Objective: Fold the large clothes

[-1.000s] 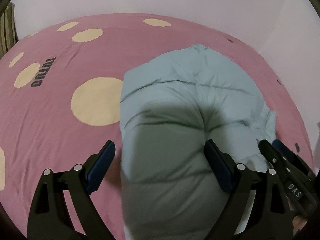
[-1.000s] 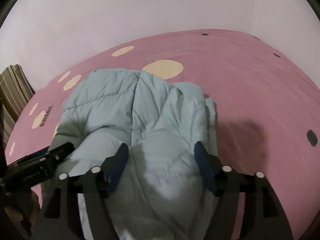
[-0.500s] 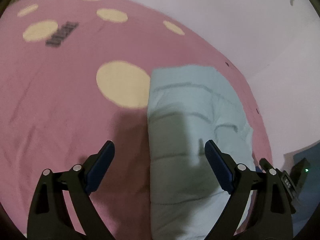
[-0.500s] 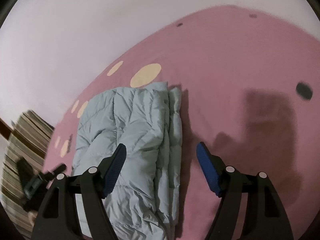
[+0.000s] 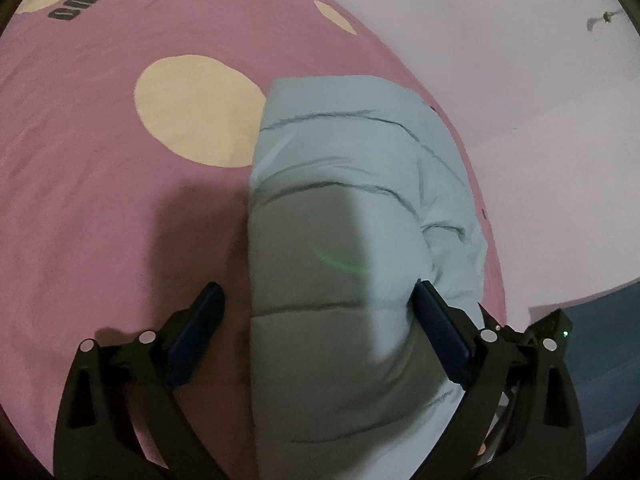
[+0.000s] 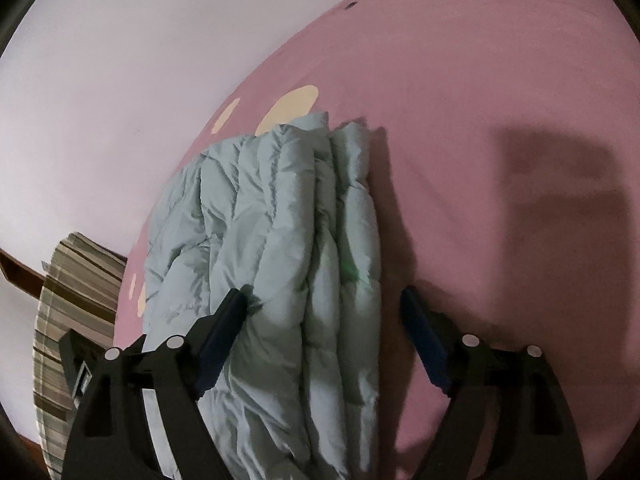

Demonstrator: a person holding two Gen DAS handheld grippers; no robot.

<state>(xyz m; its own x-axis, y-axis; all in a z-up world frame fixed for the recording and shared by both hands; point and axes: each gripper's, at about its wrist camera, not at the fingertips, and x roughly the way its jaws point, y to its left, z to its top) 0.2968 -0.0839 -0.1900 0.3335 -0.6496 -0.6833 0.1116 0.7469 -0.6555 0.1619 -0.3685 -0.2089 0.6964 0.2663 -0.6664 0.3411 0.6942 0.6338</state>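
Note:
A pale blue-green puffy jacket [image 5: 360,184] lies folded into a thick bundle on the pink bed sheet [image 5: 100,200]. My left gripper [image 5: 316,292] is open over the bundle's near left edge. Its right pad [image 5: 436,332] rests against the padding and its left pad [image 5: 196,328] stands over bare sheet. In the right wrist view the jacket [image 6: 280,220] shows its stacked layers along the right edge. My right gripper [image 6: 323,294] straddles that edge with its jaws opening. Its left pad [image 6: 224,328] touches the fabric; the right pad [image 6: 420,336] is clear of it.
The sheet carries cream dots [image 5: 196,108] and black lettering [image 5: 86,4]. A pale wall [image 6: 120,60] runs behind the bed. Striped fabric [image 6: 68,300] lies off the bed's left side. The other gripper [image 5: 552,328], with a green light, shows at the right edge.
Both grippers rolled and sank toward the bed, sliding outward to the jacket's two side edges. The right gripper's jaws stand wider. The jacket now lies flatter.

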